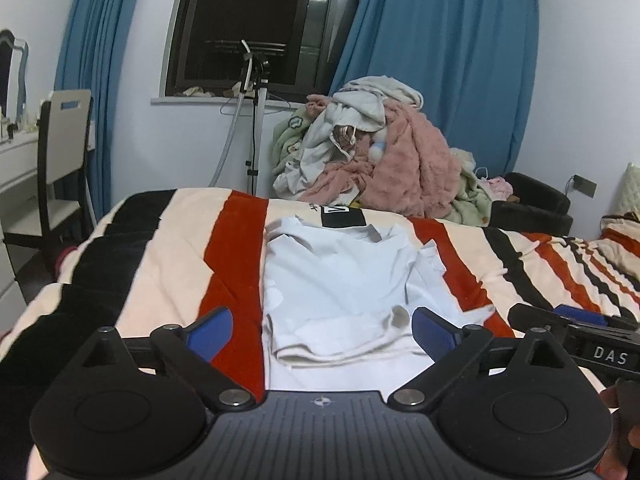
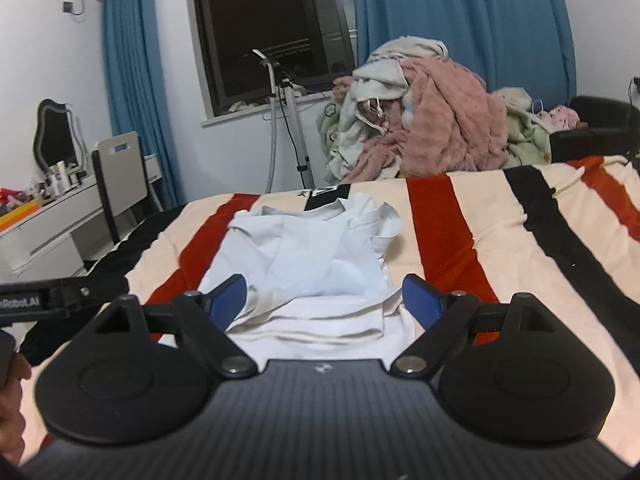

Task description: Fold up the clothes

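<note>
Left wrist view: white shirt lies part-folded on the striped bed, below the clothes pile. Left hand-held gripper and right hand-held gripper both released — empty. Shirt looks light, limp (likely slippery) — pinch the doubled near hem.

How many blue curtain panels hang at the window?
2. One curtain panel hangs left of the dark window; the other curtain panel hangs right of it, behind the clothes pile. Nothing suggests more.
</note>
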Motion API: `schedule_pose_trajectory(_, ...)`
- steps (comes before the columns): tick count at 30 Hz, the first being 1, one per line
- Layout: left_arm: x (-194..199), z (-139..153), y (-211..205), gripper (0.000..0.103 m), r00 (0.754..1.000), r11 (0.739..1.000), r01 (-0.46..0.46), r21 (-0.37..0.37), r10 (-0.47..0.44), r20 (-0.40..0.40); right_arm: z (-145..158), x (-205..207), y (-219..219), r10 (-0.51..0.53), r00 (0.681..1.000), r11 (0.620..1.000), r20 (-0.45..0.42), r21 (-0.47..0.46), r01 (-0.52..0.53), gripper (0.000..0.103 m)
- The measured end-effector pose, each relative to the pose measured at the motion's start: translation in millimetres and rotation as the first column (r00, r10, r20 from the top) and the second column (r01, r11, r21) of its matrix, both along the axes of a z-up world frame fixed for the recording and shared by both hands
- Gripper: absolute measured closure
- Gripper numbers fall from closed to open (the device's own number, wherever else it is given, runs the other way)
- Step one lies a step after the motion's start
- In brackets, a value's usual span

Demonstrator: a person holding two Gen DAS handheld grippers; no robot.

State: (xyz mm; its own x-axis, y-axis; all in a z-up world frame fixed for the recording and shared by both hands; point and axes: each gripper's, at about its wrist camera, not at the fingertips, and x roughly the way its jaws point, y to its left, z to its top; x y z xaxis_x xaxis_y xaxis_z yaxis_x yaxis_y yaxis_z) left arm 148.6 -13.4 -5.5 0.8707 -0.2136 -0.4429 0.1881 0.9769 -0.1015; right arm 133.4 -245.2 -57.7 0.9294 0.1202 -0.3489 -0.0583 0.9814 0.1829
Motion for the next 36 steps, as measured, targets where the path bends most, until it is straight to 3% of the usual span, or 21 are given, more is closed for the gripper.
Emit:
schedule_pose_trajectory(8,-39.9,-0.4,-3.9,0.005,0.999,1.0,0.025,-0.002,-0.025,-0.031,11.3,-46.1,9.0,0.001,0.999,0.999,0.041,-0.038,0.001,0.017)
schedule_pose_trajectory(11,-48.9,-12.6,2.8,0.005,0.992,0.997,0.027,-0.069,-0.035,-0.117,12.1,-55.2,11.0,-0.009,0.998,0.999,0.056,-0.048,0.012,0.017)
schedule_pose_trajectory(14,-47.4,-35.5,14.9,0.005,0.963,0.979,0.001,-0.202,-0.055,-0.264,10.6,-54.2,10.5,-0.019,0.998,0.999,0.052,-0.044,0.021,0.017)
schedule_pose_trajectory(17,-37.1,-63.6,29.4,0.006,0.909,0.931,-0.056,-0.361,-0.102,-0.404,8.2,-50.3,10.1,-0.026,0.999,0.999,0.034,-0.043,0.027,0.017)
schedule_pose_trajectory(20,-17.4,-95.7,46.7,0.01,0.853,0.83,-0.146,-0.538,-0.169,-0.493,6.8,-47.0,8.2,-0.03,0.999,0.999,0.018,-0.034,0.03,0.017)
schedule_pose_trajectory(22,-8.0,-109.8,52.3,0.014,0.846,0.793,-0.2,-0.575,-0.156,-0.51,5.6,-45.3,5.9,-0.037,0.999,0.999,0.007,-0.018,0.037,0.017)
schedule_pose_trajectory(24,0.2,-119.5,56.4,0.022,0.849,0.767,-0.242,-0.595,-0.13,-0.512,4.0,-44.3,3.6,-0.046,0.999,0.999,-0.006,0.0,0.046,0.017)
schedule_pose_trajectory(25,3.4,-120.1,56.9,0.026,0.858,0.766,-0.247,-0.594,-0.112,-0.501,3.2,-44.1,2.1,-0.052,0.999,0.999,-0.012,0.009,0.052,0.017)
schedule_pose_trajectory(28,8.2,-121.6,58.6,0.049,0.875,0.774,-0.267,-0.575,-0.056,-0.481,0.7,-43.4,-0.8,-0.067,0.997,0.997,-0.024,0.026,0.068,0.017)
schedule_pose_trajectory(30,9.5,-125.2,60.7,0.077,0.874,0.775,-0.29,-0.562,-0.025,-0.485,-0.5,-43.7,-1.0,-0.074,0.997,0.997,-0.03,0.03,0.075,0.017)
schedule_pose_trajectory(32,9.0,-127.1,64.5,0.089,0.878,0.766,-0.298,-0.57,-0.015,-0.479,-2.0,-44.1,-1.2,-0.079,0.996,0.996,-0.037,0.038,0.08,0.017)
schedule_pose_trajectory(34,8.1,-124.9,64.5,0.094,0.888,0.745,-0.289,-0.602,-0.028,-0.46,-4.8,-44.0,-3.7,-0.077,0.995,0.994,-0.06,0.075,0.081,0.017)
schedule_pose_trajectory(36,6.5,-121.8,64.3,0.095,0.899,0.723,-0.276,-0.634,-0.04,-0.437,-12.8,-45.5,-9.6,-0.056,0.992,0.98,-0.117,0.186,0.078,0.017)
